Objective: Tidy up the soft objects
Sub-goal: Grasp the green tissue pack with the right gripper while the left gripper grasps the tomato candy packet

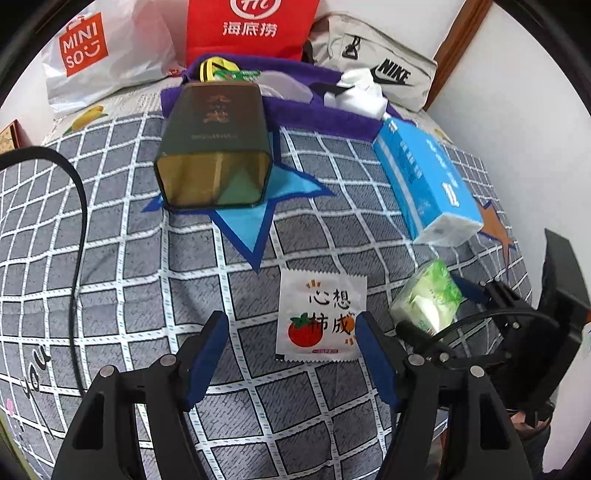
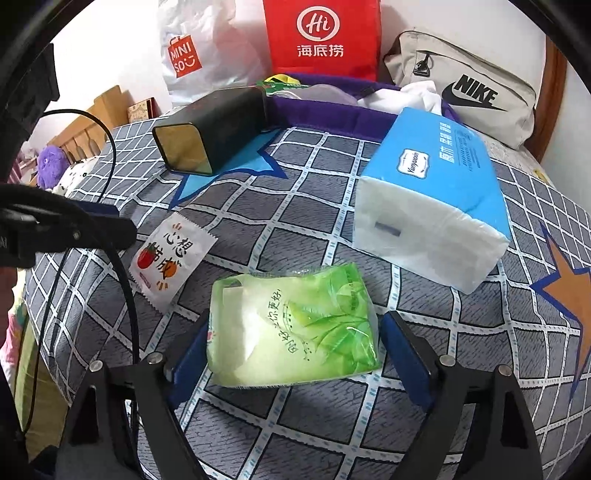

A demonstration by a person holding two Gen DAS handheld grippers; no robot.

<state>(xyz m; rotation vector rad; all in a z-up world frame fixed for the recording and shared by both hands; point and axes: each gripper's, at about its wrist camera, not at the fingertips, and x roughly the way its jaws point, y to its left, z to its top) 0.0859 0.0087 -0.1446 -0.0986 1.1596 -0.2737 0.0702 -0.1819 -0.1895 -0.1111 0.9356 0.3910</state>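
Note:
A white wet-wipe sachet (image 1: 320,318) with a red tomato print lies flat on the checked bedspread, just ahead of my open, empty left gripper (image 1: 291,356). It also shows in the right wrist view (image 2: 170,263). A green tissue pack (image 2: 295,326) lies between the open fingers of my right gripper (image 2: 291,352); the left pad is at its edge, the right pad apart. The pack and the right gripper (image 1: 436,314) show at the right of the left wrist view. A blue tissue pack (image 2: 432,192) lies beyond. A purple fabric bin (image 2: 325,112) with soft items stands at the back.
A dark green tin (image 1: 214,147) lies on its side on a blue star patch, mouth toward me. A Miniso bag (image 1: 96,51), a red paper bag (image 1: 251,26) and a grey Nike pouch (image 1: 373,66) line the wall. A black cable (image 1: 79,236) runs at left.

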